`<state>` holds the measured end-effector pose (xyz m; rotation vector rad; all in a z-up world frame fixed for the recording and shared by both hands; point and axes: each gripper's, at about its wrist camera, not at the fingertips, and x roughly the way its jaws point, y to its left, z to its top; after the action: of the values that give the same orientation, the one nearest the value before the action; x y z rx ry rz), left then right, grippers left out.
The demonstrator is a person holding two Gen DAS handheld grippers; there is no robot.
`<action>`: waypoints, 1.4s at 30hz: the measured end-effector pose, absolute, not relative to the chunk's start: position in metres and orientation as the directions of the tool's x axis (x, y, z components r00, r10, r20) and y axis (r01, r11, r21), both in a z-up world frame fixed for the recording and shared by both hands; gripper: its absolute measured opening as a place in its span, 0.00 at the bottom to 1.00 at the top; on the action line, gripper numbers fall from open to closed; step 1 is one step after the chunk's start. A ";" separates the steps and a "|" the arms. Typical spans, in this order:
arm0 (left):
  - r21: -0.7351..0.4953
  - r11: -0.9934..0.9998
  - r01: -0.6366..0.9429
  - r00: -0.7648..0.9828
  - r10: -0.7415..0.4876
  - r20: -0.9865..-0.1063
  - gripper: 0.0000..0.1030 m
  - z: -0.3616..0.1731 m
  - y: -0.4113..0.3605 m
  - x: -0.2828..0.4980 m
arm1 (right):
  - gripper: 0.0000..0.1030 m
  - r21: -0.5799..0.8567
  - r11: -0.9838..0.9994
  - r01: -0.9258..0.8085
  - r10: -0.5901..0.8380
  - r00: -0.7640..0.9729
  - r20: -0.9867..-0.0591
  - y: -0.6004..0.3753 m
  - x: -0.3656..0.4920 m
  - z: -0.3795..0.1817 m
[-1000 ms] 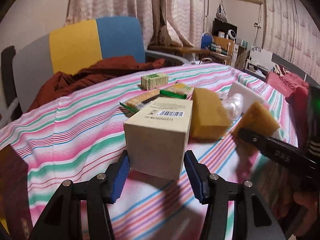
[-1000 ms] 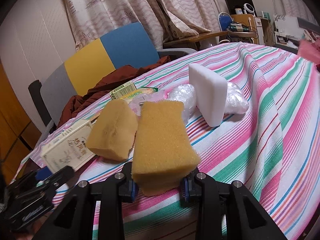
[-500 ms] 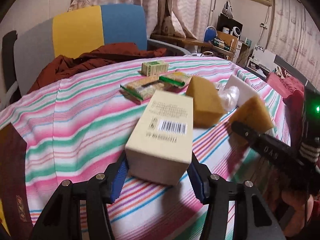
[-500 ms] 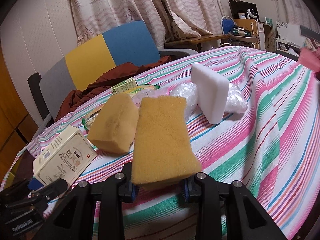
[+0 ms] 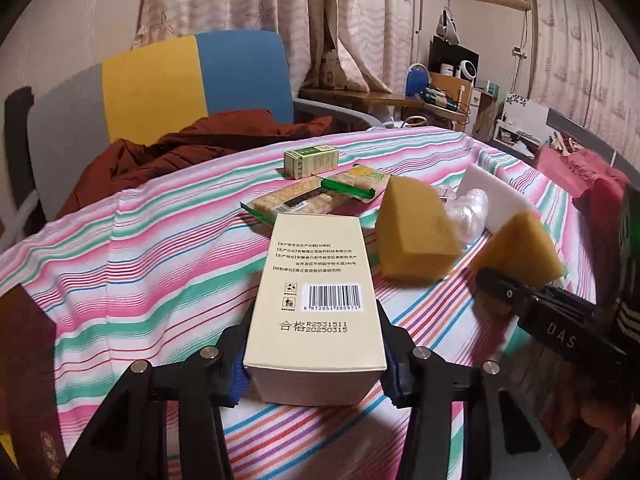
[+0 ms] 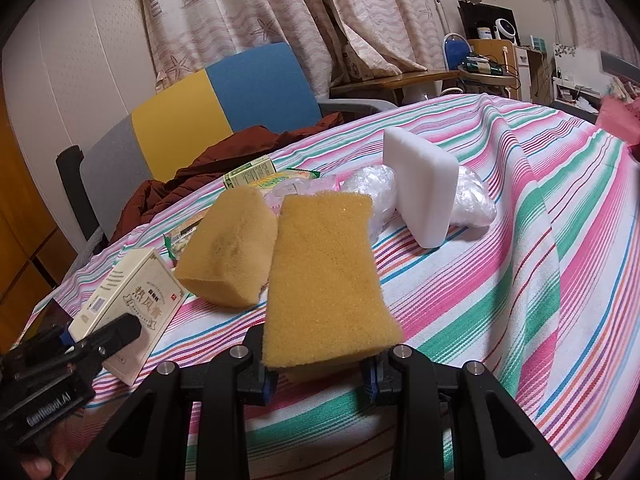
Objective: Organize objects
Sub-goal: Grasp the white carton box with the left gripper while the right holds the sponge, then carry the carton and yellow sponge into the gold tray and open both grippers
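Box point(image 5: 316, 300), long axis away from left tool point(image 5: 314, 376)

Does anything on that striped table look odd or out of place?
Mostly the white sponge block: it stands on its edge, propped against crumpled clear plastic wrap, while a loose yellow sponge sits tilted beside it.
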<state>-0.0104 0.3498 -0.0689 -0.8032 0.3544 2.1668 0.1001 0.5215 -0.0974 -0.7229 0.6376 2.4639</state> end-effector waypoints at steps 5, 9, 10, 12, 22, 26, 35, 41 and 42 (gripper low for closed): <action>-0.006 -0.661 -0.751 -0.515 0.591 -0.620 0.49 -0.067 0.339 0.001 | 0.32 0.285 -0.773 -0.566 0.321 -0.738 -0.594 0.521 0.101 -0.095; -0.034 -0.668 -0.743 -0.522 0.611 -0.595 0.49 -0.063 0.323 0.012 | 0.31 0.260 -0.776 -0.574 0.337 -0.726 -0.599 0.518 0.101 -0.092; -0.049 -0.673 -0.738 -0.522 0.616 -0.590 0.49 -0.062 0.317 0.013 | 0.31 0.253 -0.776 -0.577 0.340 -0.721 -0.603 0.516 0.101 -0.091; -0.083 -0.685 -0.723 -0.520 0.620 -0.588 0.49 -0.062 0.303 0.015 | 0.31 0.252 -0.774 -0.581 0.340 -0.716 -0.610 0.513 0.103 -0.089; -0.236 -0.716 -0.657 -0.518 0.656 -0.548 0.49 -0.050 0.225 0.029 | 0.31 0.270 -0.840 -0.471 0.247 -0.774 -0.583 0.463 0.099 -0.056; -0.267 -0.730 -0.628 -0.556 0.662 -0.502 0.49 -0.031 0.191 0.031 | 0.31 0.273 -0.887 -0.373 0.165 -0.807 -0.567 0.427 0.087 -0.041; -0.303 -0.834 -0.461 -0.663 0.551 -0.507 0.49 -0.017 0.108 0.003 | 0.31 0.305 -0.942 -0.141 -0.051 -0.837 -0.545 0.338 0.048 -0.022; -0.312 -0.893 -0.324 -0.692 0.449 -0.566 0.49 -0.025 0.058 -0.031 | 0.31 0.305 -0.952 -0.022 -0.158 -0.818 -0.553 0.289 0.013 -0.017; -0.311 -0.900 -0.305 -0.687 0.434 -0.582 0.49 -0.028 0.052 -0.038 | 0.31 0.300 -0.954 -0.004 -0.171 -0.814 -0.555 0.280 0.006 -0.016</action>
<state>-0.0376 0.0516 -0.0281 -0.9483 -0.2647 2.5509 0.0065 0.2800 -0.0162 -0.9763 0.4696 3.0435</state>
